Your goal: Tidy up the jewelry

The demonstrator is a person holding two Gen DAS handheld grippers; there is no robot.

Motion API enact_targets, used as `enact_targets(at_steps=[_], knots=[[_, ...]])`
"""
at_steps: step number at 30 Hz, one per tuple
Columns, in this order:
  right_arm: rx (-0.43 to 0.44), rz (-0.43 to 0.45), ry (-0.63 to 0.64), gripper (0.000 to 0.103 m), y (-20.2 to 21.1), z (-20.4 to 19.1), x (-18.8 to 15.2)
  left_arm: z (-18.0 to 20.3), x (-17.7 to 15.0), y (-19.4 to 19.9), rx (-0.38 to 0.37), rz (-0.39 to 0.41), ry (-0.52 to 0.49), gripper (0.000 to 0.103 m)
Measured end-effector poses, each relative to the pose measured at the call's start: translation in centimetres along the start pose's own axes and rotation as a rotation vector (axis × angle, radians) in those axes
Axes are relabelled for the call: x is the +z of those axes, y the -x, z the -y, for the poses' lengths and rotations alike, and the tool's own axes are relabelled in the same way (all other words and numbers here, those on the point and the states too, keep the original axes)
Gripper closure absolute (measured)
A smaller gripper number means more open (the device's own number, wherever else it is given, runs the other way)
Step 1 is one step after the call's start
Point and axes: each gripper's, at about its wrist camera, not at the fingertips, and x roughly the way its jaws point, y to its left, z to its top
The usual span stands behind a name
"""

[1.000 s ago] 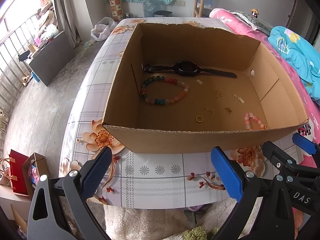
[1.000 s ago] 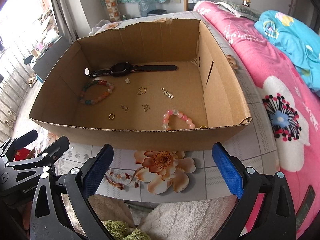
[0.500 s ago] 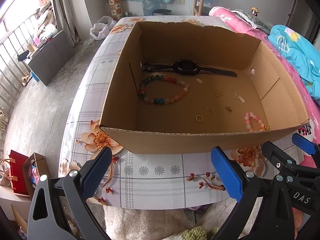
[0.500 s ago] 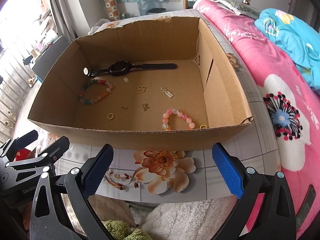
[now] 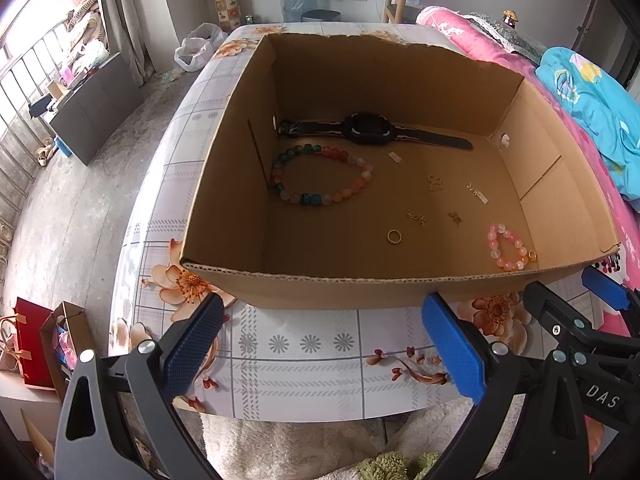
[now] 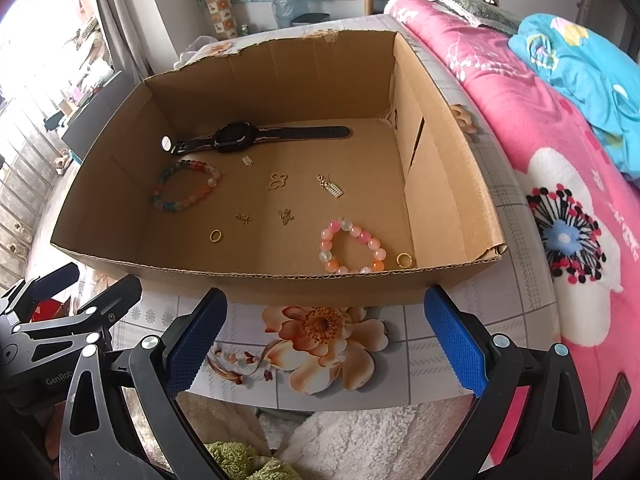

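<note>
Pink beaded bracelet, closed loop

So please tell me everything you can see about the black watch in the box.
The watch lies flat on the cardboard floor of the box, close to the far wall. Its dark, rounded-square case sits mid-strap, and the strap is unbuckled and stretched out straight along that wall. The strap looks black with a paler streak. Nothing rests on it; the multicoloured bracelet lies just in front, apart from it. Neither gripper touches it.

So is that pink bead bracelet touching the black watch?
Apart. The right wrist view shows bare cardboard between the pink bead bracelet and the black watch.
</note>
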Motion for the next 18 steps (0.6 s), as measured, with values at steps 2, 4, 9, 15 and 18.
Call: enact_targets(at_steps=[2,4,9,15,18], knots=[[-0.001,-0.001,0.0,0.008,-0.01,0.0,0.01,0.0,0.0,-0.03,0.0,-0.001,0.001,0.006],[0.001,-0.001,-0.002,0.008,0.01,0.04,0.0,-0.01,0.01,-0.04,-0.001,-0.001,0.0,0.006],[0.004,-0.002,-0.011,0.008,-0.05,0.14,0.05,-0.01,-0.01,-0.08,-0.003,-0.001,0.002,0.006],[0.005,-0.002,-0.011,0.008,0.01,0.19,0.04,-0.03,-0.04,-0.17,-0.006,-0.003,0.004,0.006],[0.005,-0.002,-0.011,0.008,0.02,0.17,0.07,-0.06,-0.06,-0.2,-0.007,-0.004,0.004,0.006]])
